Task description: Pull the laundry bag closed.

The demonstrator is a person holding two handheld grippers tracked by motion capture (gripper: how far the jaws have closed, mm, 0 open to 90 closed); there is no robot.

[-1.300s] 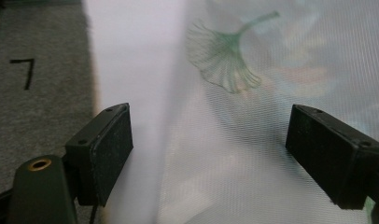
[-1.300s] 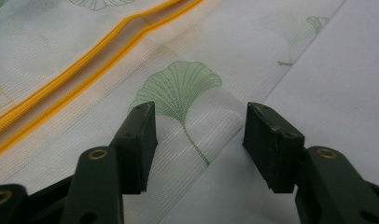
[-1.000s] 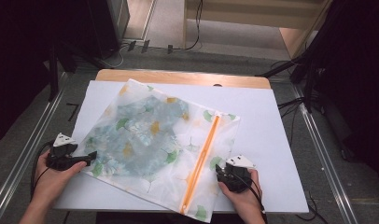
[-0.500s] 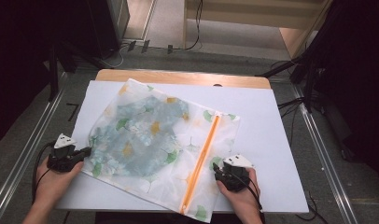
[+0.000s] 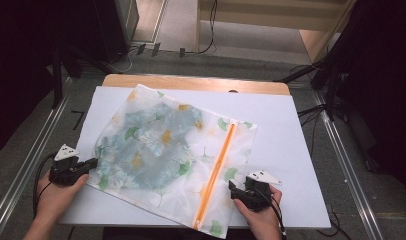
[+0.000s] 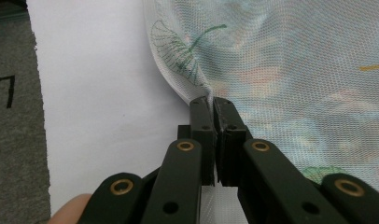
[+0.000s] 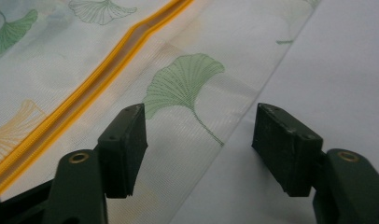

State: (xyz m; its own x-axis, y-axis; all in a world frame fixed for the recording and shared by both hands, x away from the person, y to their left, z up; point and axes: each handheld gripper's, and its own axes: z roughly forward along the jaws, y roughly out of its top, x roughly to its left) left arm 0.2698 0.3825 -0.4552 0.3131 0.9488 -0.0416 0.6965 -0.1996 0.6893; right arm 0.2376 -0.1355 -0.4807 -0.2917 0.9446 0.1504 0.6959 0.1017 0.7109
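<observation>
A white-topped table (image 5: 301, 150) stands on grey floor (image 5: 181, 30), with dark surroundings and trailing cables (image 5: 211, 25).

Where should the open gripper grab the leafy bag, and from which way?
Probably the bag's near right edge, by the green leaf. The right gripper is open right there, its fingers either side of that flat, thin edge. Come in low from the bare white sheet, since the mesh lies flat. The left gripper already pinches the opposite edge.
</observation>
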